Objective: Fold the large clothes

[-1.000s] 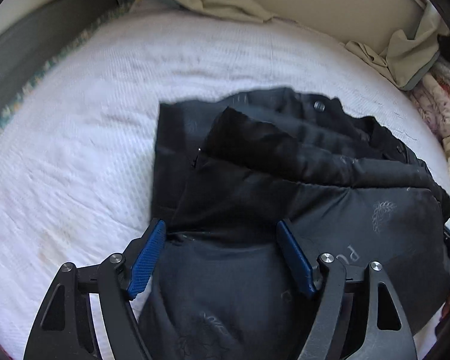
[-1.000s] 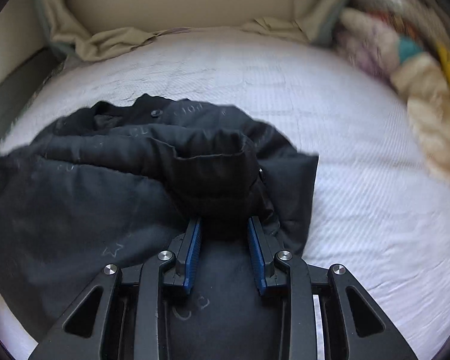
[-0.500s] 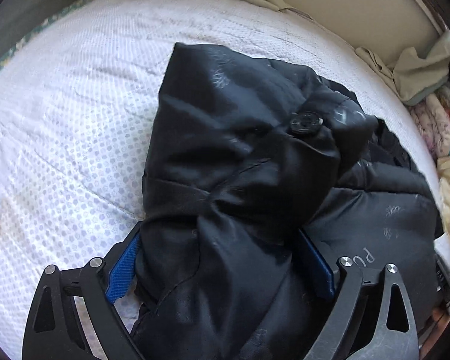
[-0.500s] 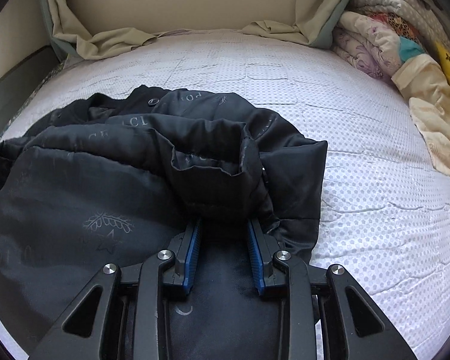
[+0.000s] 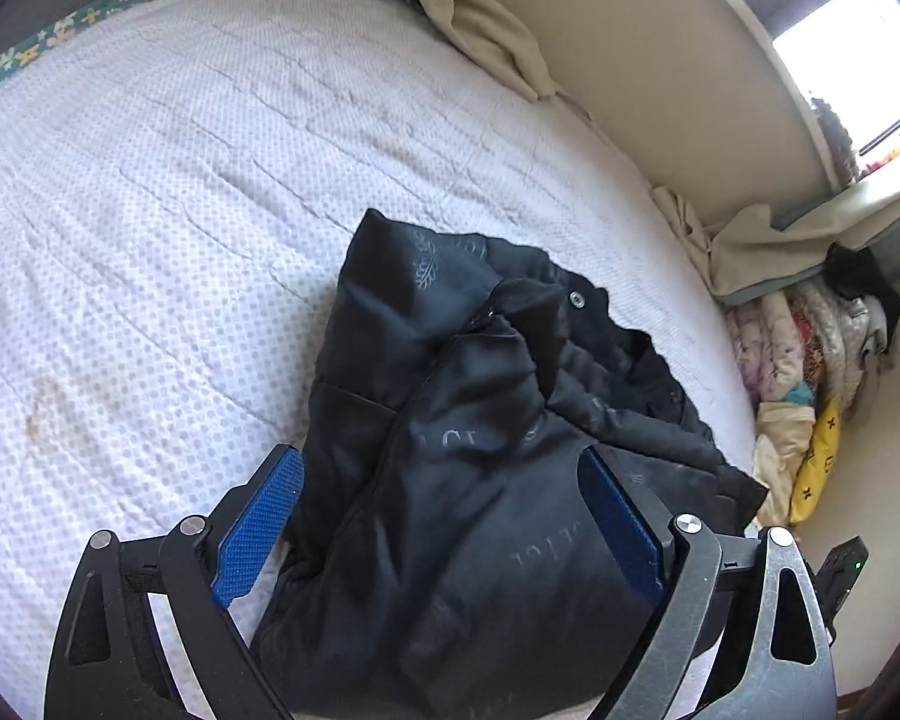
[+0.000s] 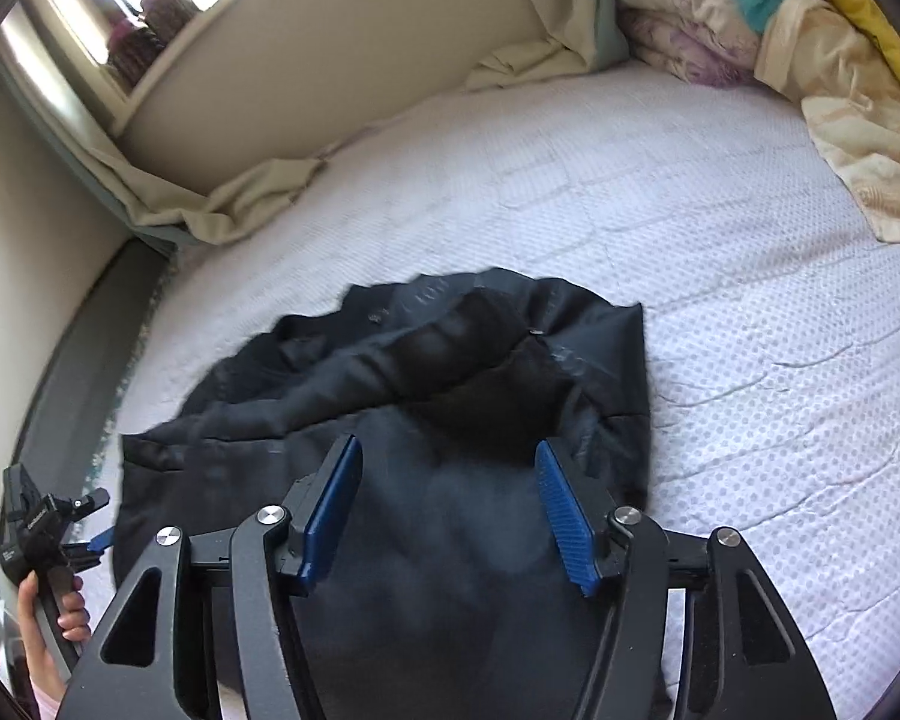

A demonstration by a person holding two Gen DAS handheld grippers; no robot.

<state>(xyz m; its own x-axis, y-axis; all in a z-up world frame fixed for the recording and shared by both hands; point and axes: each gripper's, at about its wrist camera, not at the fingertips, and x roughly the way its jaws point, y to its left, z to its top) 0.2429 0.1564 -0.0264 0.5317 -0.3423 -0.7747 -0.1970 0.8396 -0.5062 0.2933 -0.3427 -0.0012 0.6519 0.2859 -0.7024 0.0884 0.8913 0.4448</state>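
- The black padded jacket point(image 5: 486, 480) lies bunched on the white mattress point(image 5: 150, 240), part-folded.
- Left gripper point(image 5: 444, 516) has its jaws spread wide, pads clear of the cloth.
- Right gripper point(image 6: 450, 510) has just been opening; the jacket sits between its jaws, seemingly unpinched, though blur hinders.
- Next, pinch the loose hem at both corners, lift evenly, and lay it flat.

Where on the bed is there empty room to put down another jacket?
The white dotted mattress is bare from the folded black padded jacket out to the flowery green edge strip, and again between the jacket and the pile of colourful blankets. It is crowded at that pile and along the crumpled beige sheet by the wall.
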